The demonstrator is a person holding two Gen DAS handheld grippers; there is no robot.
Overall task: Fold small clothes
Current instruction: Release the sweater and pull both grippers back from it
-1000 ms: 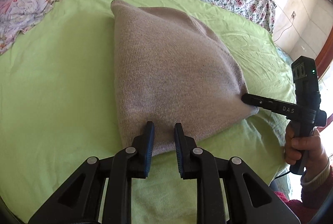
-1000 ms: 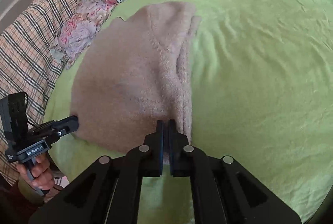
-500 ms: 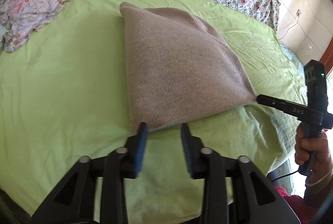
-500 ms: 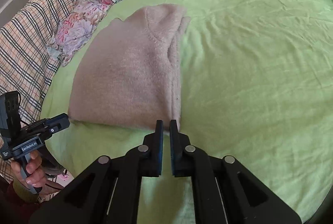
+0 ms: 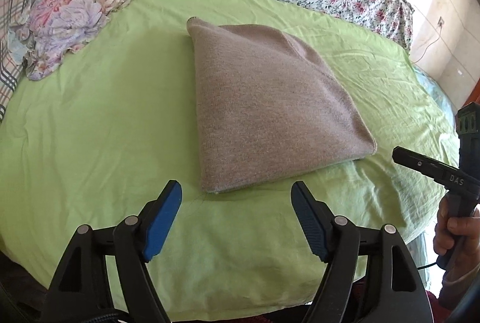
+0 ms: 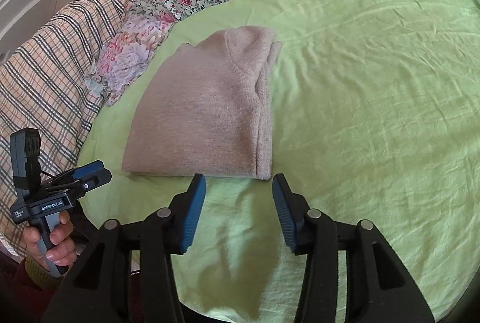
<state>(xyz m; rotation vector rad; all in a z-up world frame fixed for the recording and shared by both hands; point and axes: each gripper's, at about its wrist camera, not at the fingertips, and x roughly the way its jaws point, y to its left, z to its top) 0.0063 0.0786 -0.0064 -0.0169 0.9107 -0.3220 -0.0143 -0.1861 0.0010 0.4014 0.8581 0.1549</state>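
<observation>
Partly hidden: folded sweater's underside.

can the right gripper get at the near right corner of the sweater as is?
Probably yes. The right gripper is open, its jaws spread just short of the sweater, whose near right corner lies in front of the gap. Only bare green sheet lies between; the left gripper is off to the side.

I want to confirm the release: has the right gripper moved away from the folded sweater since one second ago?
Yes. The right gripper has opened and drawn back toward the person; the sweater now lies free on the green sheet, just beyond its fingertips.
</observation>
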